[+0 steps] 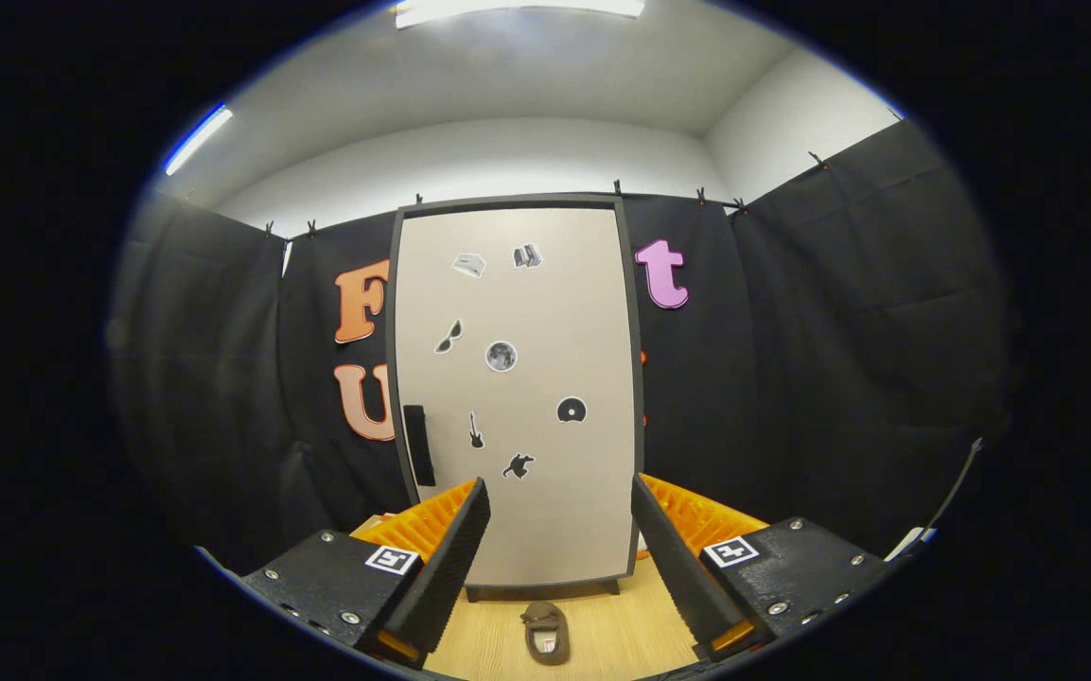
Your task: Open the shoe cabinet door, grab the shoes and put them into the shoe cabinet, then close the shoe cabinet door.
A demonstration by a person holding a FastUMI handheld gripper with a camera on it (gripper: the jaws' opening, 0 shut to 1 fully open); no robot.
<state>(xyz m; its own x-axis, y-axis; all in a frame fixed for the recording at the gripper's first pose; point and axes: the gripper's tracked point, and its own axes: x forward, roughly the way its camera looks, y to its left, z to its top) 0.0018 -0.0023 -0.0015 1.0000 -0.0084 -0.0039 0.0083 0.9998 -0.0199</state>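
A tall shoe cabinet point(517, 388) stands ahead, beyond my fingers, its pale door shut inside a dark frame. Small stickers dot the door, and a black handle point(418, 445) sits at its left edge, about halfway down. On the wooden floor in front of the cabinet lies a brown shoe point(546, 632), low between my two fingers and apart from them. My gripper point(559, 501) is open, with nothing between its fingers, some way short of the door.
Black cloth walls close in the booth behind and to both sides of the cabinet. The light wooden floor point(621, 634) runs from the cabinet's foot toward me. A white ceiling with strip lights is overhead.
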